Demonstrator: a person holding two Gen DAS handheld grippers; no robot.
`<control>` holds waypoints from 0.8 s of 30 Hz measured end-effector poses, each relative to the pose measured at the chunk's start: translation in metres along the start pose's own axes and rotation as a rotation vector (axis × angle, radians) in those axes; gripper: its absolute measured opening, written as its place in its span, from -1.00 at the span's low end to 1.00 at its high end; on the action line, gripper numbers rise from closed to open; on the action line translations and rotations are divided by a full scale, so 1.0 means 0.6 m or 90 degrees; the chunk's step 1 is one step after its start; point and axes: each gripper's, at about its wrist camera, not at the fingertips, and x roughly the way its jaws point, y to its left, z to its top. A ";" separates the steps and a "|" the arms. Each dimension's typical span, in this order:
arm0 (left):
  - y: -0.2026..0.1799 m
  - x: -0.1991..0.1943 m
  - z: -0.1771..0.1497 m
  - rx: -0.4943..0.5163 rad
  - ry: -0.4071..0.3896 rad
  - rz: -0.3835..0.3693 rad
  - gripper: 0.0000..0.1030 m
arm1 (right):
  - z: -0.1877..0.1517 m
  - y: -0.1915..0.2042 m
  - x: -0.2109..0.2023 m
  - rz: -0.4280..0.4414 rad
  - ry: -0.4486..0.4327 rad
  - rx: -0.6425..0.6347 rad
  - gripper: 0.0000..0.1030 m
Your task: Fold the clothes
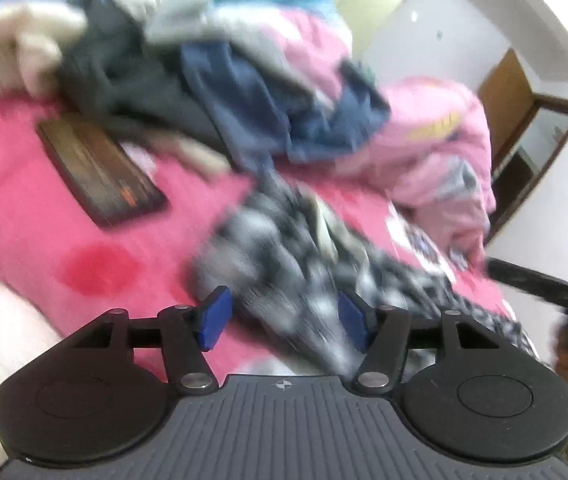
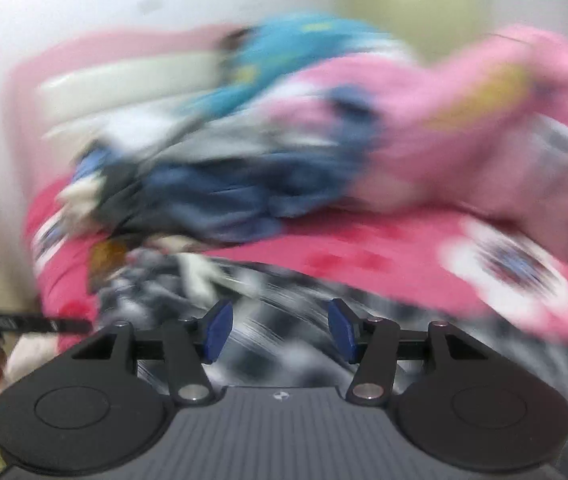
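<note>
Both spread-apart grippers, left gripper [image 1: 284, 318] and right gripper [image 2: 280, 330], should pinch the crumpled black-and-white checked cloth [image 1: 307, 240] at its edges.

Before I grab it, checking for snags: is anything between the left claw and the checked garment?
Nothing visible: the open left claw sits right over the black-and-white checked garment. The dark flat tablet-like object lies off to the left.
</note>
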 end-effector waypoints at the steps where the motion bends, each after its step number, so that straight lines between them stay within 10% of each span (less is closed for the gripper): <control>1: 0.006 -0.008 0.009 0.009 -0.017 0.004 0.28 | 0.010 0.012 0.030 0.025 0.006 -0.035 0.08; 10: 0.002 0.079 0.047 0.106 0.008 -0.011 0.32 | 0.042 0.066 0.239 0.102 0.165 -0.301 0.15; 15: -0.002 0.113 0.052 0.134 0.003 -0.040 0.29 | 0.036 0.100 0.221 0.085 0.169 -0.334 -0.93; 24: -0.021 0.104 0.049 0.167 -0.016 -0.124 0.30 | 0.031 0.120 0.124 -0.062 0.093 -0.341 -0.94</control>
